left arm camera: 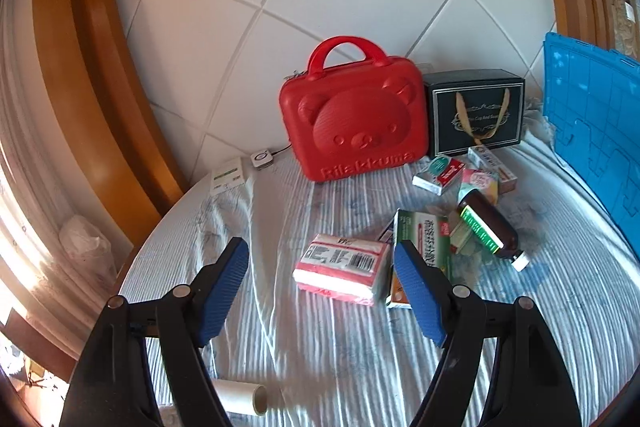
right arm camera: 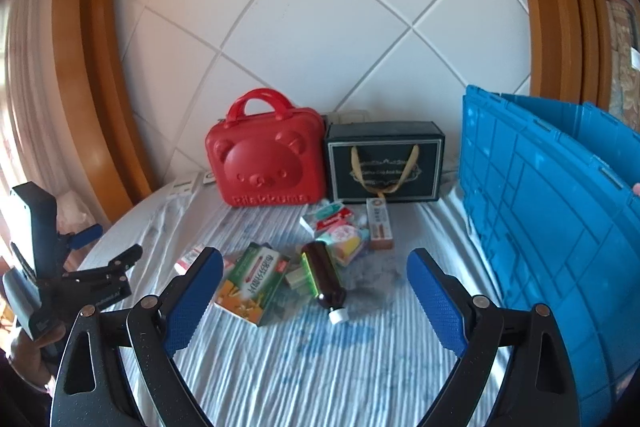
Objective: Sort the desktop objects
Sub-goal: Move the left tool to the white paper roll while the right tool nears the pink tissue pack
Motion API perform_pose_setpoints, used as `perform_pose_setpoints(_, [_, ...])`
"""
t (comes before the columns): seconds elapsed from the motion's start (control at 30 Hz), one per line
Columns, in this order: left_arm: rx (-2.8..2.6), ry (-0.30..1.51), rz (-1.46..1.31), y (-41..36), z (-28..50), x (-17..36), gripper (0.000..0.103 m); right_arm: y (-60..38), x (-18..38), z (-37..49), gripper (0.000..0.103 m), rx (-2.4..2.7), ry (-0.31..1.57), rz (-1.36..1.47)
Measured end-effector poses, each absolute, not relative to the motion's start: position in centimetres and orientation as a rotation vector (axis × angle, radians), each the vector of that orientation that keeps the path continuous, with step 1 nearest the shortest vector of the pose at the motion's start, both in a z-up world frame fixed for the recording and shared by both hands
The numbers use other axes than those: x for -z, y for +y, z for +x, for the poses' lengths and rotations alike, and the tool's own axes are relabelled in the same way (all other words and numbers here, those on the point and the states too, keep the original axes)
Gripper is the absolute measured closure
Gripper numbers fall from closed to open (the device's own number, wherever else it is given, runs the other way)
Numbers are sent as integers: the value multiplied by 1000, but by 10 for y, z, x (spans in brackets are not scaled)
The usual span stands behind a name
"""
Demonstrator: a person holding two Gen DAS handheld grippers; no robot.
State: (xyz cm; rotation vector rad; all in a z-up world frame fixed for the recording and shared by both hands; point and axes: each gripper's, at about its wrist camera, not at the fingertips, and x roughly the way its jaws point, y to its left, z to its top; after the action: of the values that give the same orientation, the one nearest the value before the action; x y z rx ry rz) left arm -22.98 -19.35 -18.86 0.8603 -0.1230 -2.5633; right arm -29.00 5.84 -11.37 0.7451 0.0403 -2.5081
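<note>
- Left hand-held gripper [left arm camera: 322, 291]: jaws are seen well apart with nothing between the pads; it is held over the cloth-covered surface [left arm camera: 320, 359]. A paper roll [left arm camera: 240, 395] lies beneath it at the near edge and could be knocked off on a low pass.
- Right hand-held gripper [right arm camera: 316, 297]: jaws likewise wide and empty, aimed at the pile.
- Red packet [left arm camera: 342, 269]: lies just ahead of the left gripper, close beside the green box [left arm camera: 420, 247]. A wide closure here is judged likely to catch both.
- Bottle [right arm camera: 322, 277]: lies on its side, cap toward the camera, resting against the small cartons. It is judged liable to roll or slip if pinched across its round body, and to shift its neighbours.
- Small cartons [right arm camera: 340, 223]: overlapped farther back; single picks are hampered.
- Blue crate [right arm camera: 560, 211]: stands at the right edge, near the right gripper; a sideways swing could strike it.
- Red case [right arm camera: 266, 155] and black box [right arm camera: 384, 163]: upright against the wall, clear of the pile.
</note>
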Motion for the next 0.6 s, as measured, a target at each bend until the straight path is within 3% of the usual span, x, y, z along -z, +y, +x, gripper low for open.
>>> perform_pose_setpoints(0.3, [2584, -23, 972, -255, -225, 222, 28, 21, 130, -296, 9, 2499, 83, 815])
perform_pose_setpoints(0.6, [2641, -91, 1050, -282, -246, 238, 28, -47, 160, -318, 8, 2447, 85, 890])
